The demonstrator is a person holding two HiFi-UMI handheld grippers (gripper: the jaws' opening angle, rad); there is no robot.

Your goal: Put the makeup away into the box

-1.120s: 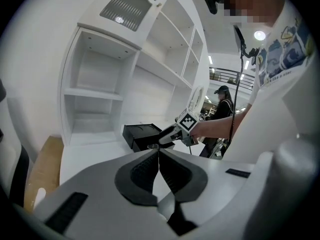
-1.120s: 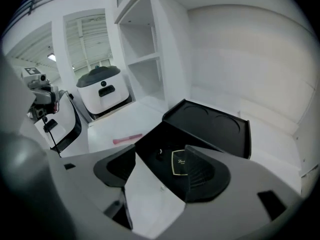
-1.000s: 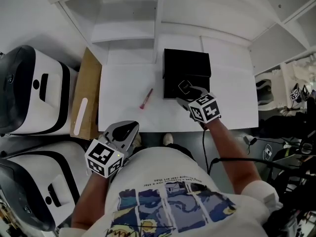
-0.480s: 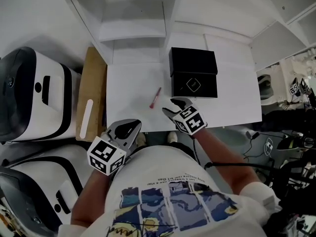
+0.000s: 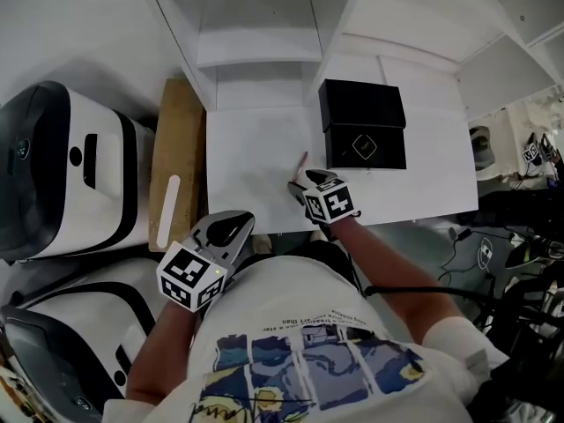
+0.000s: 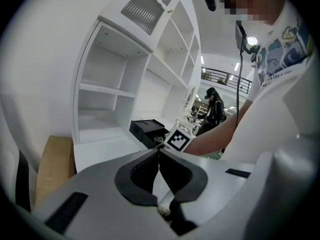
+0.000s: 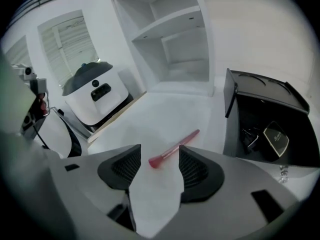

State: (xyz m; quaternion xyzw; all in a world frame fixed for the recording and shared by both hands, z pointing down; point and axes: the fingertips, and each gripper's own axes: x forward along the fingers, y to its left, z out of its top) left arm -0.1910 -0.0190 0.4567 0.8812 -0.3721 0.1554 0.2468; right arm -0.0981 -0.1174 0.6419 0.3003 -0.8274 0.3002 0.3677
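A slim pink makeup brush [image 7: 173,147] lies on the white table [image 5: 256,148], left of the black box [image 5: 362,133]. The box [image 7: 265,126] stands open, with small dark items inside. My right gripper [image 7: 160,152] hangs low over the brush, its jaws opening. The bristle end lies between the fingertips and the pads do not touch it. In the head view only the far end of the brush [image 5: 302,160] shows beyond the right gripper [image 5: 300,186]. My left gripper [image 5: 231,226] is shut and empty at the table's near edge, its tips [image 6: 159,151] meeting.
Two white-and-black machines [image 5: 66,179] stand left of the table. A wooden board [image 5: 179,170] with a white strip lies between them and the table. White shelves [image 5: 264,33] rise behind the table. Cables and gear [image 5: 520,263] lie on the floor at right.
My right gripper has left the box and moved left and down to the pink brush, rolling as it went. The left gripper has shifted a little, still shut.
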